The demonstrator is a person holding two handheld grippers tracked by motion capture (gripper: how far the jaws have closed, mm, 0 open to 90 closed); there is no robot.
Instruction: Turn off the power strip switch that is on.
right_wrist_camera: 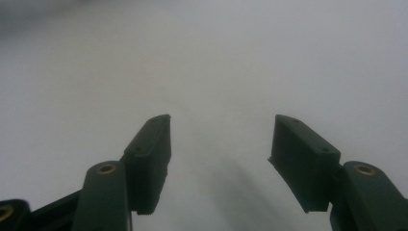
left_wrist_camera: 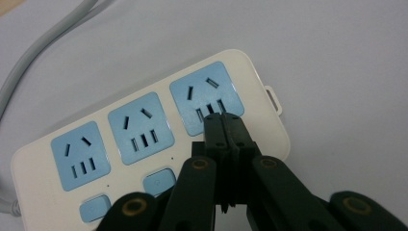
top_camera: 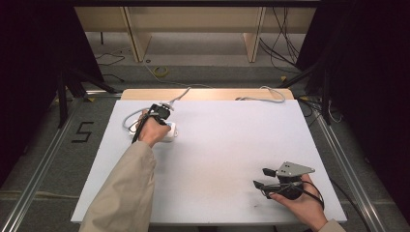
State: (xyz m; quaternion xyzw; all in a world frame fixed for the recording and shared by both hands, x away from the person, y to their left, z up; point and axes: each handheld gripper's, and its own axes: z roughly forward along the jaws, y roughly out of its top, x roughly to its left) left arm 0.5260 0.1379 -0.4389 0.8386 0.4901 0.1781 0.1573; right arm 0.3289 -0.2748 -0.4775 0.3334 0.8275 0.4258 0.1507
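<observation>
A white power strip point(left_wrist_camera: 144, 139) with three blue sockets and blue switch buttons lies on the table's left part, mostly hidden under the hand in the high view point(top_camera: 170, 131). My left gripper point(left_wrist_camera: 224, 118) point(top_camera: 163, 126) is shut, with nothing between its jaws. Its joined tips hover over or touch the lower edge of the strip's end socket point(left_wrist_camera: 206, 96); I cannot tell which. My right gripper point(right_wrist_camera: 219, 139) point(top_camera: 263, 178) is open over bare table near the front right, with nothing between its jaws.
The strip's grey cord point(top_camera: 129, 118) loops off to the left, and a second grey cable point(top_camera: 263, 96) lies along the table's point(top_camera: 222, 145) far edge. Black stands and loose cables sit on the floor around the table.
</observation>
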